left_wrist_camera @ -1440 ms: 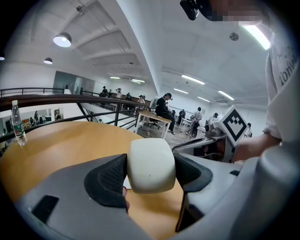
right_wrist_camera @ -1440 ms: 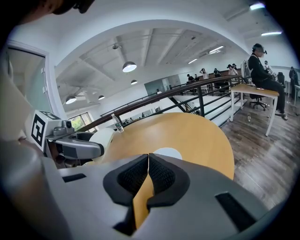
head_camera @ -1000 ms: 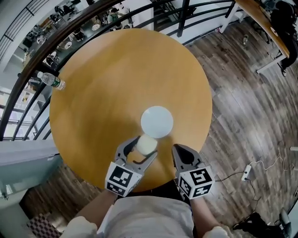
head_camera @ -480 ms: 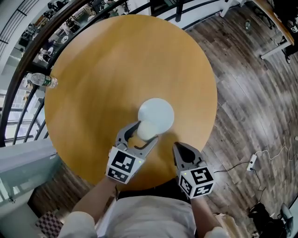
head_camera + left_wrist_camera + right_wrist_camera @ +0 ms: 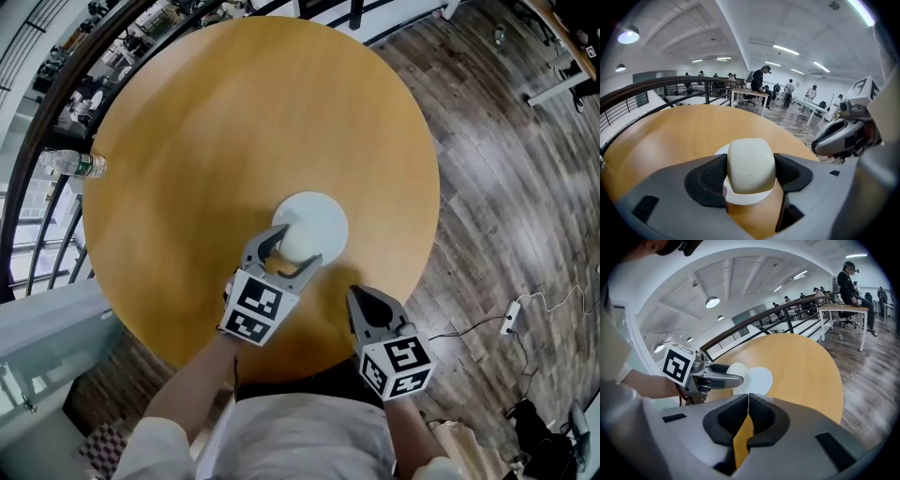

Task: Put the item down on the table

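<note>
The round yellow-brown wooden table (image 5: 187,141) stands on dark plank flooring (image 5: 506,187). One flat white round plate (image 5: 328,217) lies on it, nearer the person's edge than the far edge.

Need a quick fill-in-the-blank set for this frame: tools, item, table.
1. The cream item is clamped between the jaws of the ___ tool.
2. The right tool holds nothing and its jaws are ___.
3. The disc lying under the item is ___ in colour.
4. The wooden table has a top that is ___ in shape.
Missing words: left; shut; white; round
</note>
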### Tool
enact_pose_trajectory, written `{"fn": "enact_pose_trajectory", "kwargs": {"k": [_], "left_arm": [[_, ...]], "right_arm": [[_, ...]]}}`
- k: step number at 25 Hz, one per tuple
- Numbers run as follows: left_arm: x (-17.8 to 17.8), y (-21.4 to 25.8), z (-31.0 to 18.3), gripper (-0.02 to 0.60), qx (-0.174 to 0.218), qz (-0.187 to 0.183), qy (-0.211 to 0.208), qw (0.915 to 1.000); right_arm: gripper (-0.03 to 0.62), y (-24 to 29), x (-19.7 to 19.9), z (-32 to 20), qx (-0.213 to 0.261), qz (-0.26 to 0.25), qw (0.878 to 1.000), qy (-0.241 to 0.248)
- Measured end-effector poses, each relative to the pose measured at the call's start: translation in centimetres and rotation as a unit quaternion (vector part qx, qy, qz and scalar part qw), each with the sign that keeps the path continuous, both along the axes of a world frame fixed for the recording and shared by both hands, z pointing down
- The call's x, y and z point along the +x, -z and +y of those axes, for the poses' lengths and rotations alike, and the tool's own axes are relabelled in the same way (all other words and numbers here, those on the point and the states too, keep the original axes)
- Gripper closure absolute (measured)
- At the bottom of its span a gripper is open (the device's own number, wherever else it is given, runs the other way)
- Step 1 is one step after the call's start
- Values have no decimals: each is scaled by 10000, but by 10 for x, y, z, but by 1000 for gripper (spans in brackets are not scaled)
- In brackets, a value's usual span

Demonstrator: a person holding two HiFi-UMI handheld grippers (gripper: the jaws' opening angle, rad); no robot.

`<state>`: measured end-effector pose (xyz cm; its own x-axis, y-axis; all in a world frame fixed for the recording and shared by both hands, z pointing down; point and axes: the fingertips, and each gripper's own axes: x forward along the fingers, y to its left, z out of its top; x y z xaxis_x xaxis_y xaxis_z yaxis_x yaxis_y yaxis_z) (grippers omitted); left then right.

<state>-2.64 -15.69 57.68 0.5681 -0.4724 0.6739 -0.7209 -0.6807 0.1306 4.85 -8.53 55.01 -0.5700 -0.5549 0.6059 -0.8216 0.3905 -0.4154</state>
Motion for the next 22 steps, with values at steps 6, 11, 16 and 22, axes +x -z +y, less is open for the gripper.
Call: {"fn": "enact_pose_trajectory", "kwargs": {"k": [6, 11, 16, 22], "left_arm": [[13, -21, -9, 264, -91, -209, -149, 9996], [12, -34, -10, 264, -215, -364, -199, 9989], [13, -46, -12, 264, -256, -580, -321, 9975], [14, -52, -15, 264, -277, -777, -412, 9957]], "right_arm": [[569, -8, 8, -5, -55, -81, 9999, -50], [569, -8, 5, -6, -76, -171, 9998, -86], [568, -10, 6, -7, -98, -221, 9997, -98], [569, -9, 6, -9, -143, -248, 9995, -119]]}}
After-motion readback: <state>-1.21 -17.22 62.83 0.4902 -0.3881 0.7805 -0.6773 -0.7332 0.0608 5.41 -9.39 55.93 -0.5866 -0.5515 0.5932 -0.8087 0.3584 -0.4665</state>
